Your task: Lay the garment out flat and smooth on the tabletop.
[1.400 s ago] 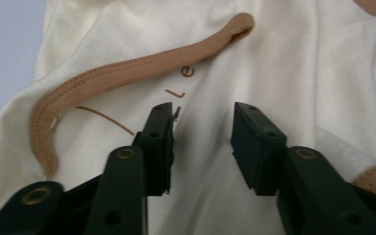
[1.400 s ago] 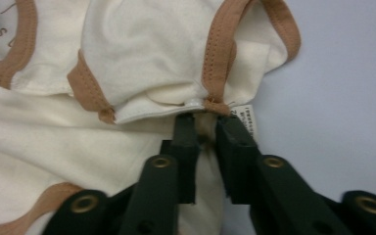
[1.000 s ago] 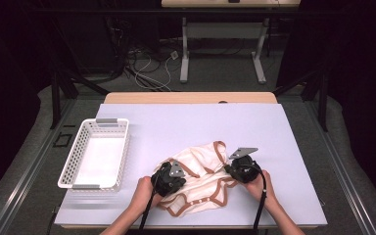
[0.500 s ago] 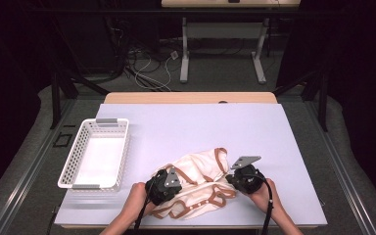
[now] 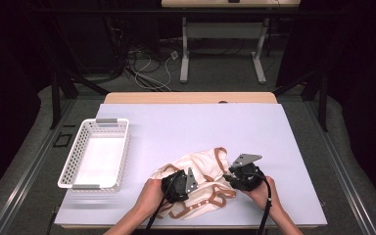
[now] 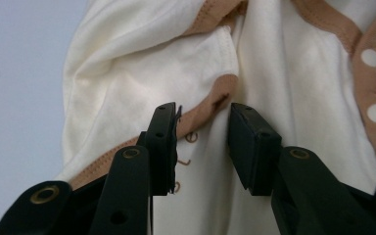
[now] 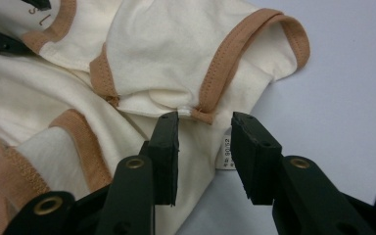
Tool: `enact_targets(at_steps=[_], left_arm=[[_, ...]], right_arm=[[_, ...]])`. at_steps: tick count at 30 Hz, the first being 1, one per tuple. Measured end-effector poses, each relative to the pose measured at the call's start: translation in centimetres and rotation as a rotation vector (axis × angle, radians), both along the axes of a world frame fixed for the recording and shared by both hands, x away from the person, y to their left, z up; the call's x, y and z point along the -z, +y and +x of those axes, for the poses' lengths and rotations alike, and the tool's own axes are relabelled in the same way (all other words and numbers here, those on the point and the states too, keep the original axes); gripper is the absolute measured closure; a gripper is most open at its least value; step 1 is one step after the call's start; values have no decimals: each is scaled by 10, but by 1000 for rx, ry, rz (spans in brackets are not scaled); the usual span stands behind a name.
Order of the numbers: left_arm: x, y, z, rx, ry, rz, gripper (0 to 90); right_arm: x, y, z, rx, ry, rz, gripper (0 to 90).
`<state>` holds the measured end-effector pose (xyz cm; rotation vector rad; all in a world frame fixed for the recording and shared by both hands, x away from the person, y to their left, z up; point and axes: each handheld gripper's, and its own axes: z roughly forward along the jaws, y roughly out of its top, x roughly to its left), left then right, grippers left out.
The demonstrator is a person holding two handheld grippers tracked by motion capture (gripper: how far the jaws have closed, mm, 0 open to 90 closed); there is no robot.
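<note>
Cream baby garment (image 5: pixel 198 183) with tan binding — it is spread, rumpled, on the near half of the table (image 5: pixel 254 132), directly under and between both sets of fingers. Well off to the far side of the left gripper (image 5: pixel 180 185), an empty white basket (image 5: pixel 97 152) is seen standing near the table's left edge.

Both pairs of jaws have just been opening, and in each gripper view the fingers are now held apart with nothing pinched. In the left gripper view, a tan-edged fold of the cloth (image 6: pixel 210 98) lies just beyond the fingertips (image 6: pixel 162 142) and in the gap between them, untouched by the pads. In the right gripper view, a seam corner where two tan bands meet (image 7: pixel 200 115) sits just ahead of the gap of the right gripper (image 5: pixel 241 175), and a small printed label (image 7: pixel 225 154) is seen close beside the inner face of one finger (image 7: pixel 252 156).

The work is judged to be at an early or middle stage: the garment has been let go and is not yet neatly folded — it is bunched, and nothing has been placed in the basket. A fresh grasp on the edges would be needed next.
</note>
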<state>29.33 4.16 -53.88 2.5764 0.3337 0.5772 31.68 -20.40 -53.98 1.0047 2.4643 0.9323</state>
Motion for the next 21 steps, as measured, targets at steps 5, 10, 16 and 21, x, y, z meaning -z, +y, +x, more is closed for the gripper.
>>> enact_targets(at_steps=[5, 10, 16, 21], left_arm=[[4, -5, 5, 10, 15, -27, 653], [6, -9, 7, 37, 24, -54, 793], [1, -3, 10, -9, -11, -113, 847], [-8, 9, 19, -39, 35, -190, 847]], right_arm=[[1, 0, 2, -1, -3, -4, 605], [2, 1, 2, -3, -5, -8, 591], [3, 0, 4, 6, -9, -14, 581], [5, 2, 5, 6, 7, -24, 576]])
